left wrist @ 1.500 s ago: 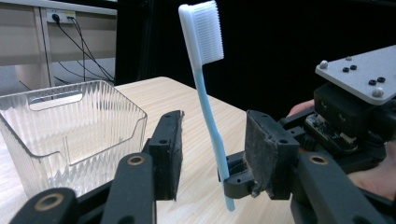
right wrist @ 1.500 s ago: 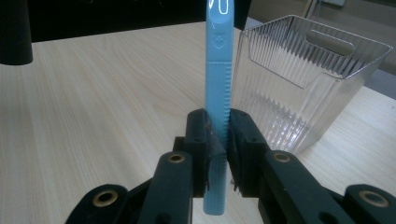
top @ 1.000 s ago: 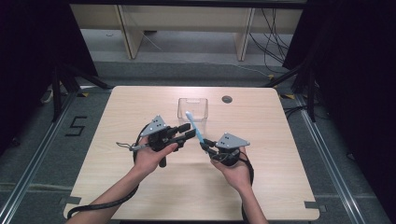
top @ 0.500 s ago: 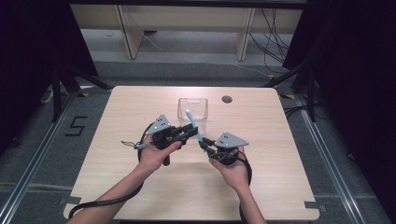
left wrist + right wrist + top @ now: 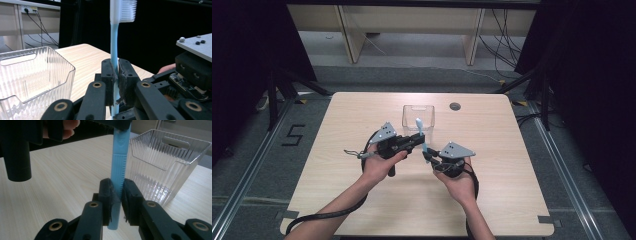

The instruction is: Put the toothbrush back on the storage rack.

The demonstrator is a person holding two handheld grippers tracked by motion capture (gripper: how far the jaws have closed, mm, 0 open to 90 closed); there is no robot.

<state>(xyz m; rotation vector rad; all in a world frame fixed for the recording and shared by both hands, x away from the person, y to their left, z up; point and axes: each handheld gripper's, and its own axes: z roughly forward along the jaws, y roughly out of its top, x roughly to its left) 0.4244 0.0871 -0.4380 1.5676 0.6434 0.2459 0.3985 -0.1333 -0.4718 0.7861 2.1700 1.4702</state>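
Comparing the earlier high views with the present one, little change is found: the left gripper [image 5: 416,142] has been shifted slightly toward the toothbrush [image 5: 421,134], and both sets of jaws are now seen clamped on the handle at once. This is judged to be a handover held above the middle of the table [image 5: 492,200], with the brush not yet passed fully to either side and not yet placed in the clear bin [image 5: 418,116], which stands just behind it toward the far edge.

In the left gripper view, the left gripper [image 5: 115,82] is closed narrowly on the blue handle of the toothbrush [image 5: 114,45], higher up the shaft, with the white bristle head standing upright above and the clear bin [image 5: 32,75] at the side. In the right gripper view, the right gripper [image 5: 116,195] is pinched on the ribbed lower end of the toothbrush [image 5: 120,155], whose tip hangs just below the pads and clear of the table [image 5: 62,170]; the clear bin [image 5: 165,162] is seen near behind it. In the high view, the right gripper [image 5: 428,156] is seen below and to the right of the left one.
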